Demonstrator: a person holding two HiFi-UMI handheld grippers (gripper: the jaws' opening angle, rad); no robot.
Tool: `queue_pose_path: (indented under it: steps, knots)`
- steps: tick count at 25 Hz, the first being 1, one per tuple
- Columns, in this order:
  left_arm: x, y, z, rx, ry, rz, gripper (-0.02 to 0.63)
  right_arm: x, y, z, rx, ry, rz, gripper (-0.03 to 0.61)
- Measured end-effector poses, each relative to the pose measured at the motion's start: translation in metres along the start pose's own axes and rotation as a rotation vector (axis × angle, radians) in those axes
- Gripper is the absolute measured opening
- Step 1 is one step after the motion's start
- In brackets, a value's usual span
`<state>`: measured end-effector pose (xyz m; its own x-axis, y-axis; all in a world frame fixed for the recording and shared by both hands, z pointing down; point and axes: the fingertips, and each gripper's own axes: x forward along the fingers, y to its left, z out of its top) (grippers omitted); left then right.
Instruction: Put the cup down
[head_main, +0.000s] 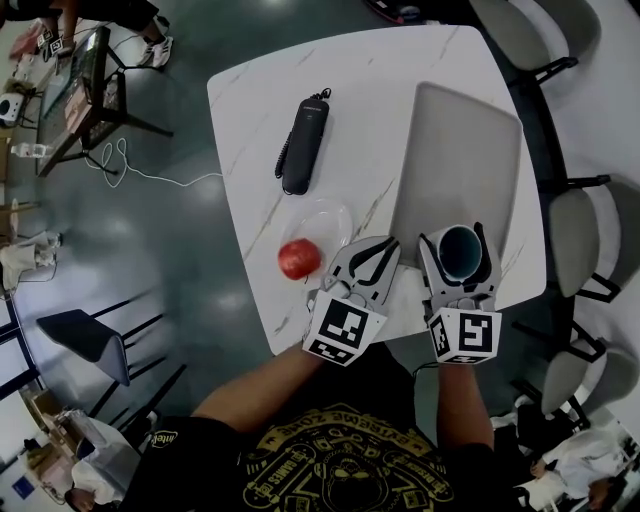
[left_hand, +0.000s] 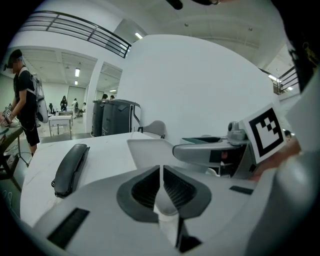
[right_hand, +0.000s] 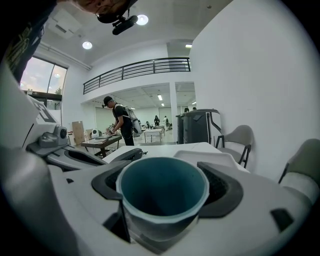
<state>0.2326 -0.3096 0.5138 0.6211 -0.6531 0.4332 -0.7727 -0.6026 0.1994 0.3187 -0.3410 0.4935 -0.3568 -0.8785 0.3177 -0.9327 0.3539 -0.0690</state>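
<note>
A teal cup (head_main: 460, 251) with a pale rim stands upright between the jaws of my right gripper (head_main: 458, 255), near the front edge of the white table (head_main: 380, 70). In the right gripper view the cup (right_hand: 162, 192) fills the space between the dark pads, which press on both its sides. My left gripper (head_main: 364, 262) sits just left of it, jaws shut with nothing between them. In the left gripper view its pads (left_hand: 176, 189) meet at a thin seam, and the right gripper shows at the right.
A red apple (head_main: 299, 259) lies on a clear glass plate (head_main: 322, 226) left of my left gripper. A black telephone handset (head_main: 305, 144) lies further back. A closed grey laptop (head_main: 458, 165) fills the table's right side. Grey chairs (head_main: 585, 240) stand along the right.
</note>
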Motion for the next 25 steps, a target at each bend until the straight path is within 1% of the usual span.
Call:
queue_pose_path:
  steps: [5,14,25]
  knots:
    - [0.007,-0.002,-0.009,0.01,0.028,-0.013,0.031,0.006,-0.002,-0.004,-0.034,-0.005,-0.005,0.399]
    - [0.016,-0.008,-0.016,0.039,0.058,-0.04,0.031,0.012,-0.003,-0.01,-0.042,-0.017,0.004,0.399]
    - [0.022,-0.014,-0.018,0.057,0.062,-0.052,0.031,0.011,0.002,-0.01,-0.074,-0.036,0.034,0.402]
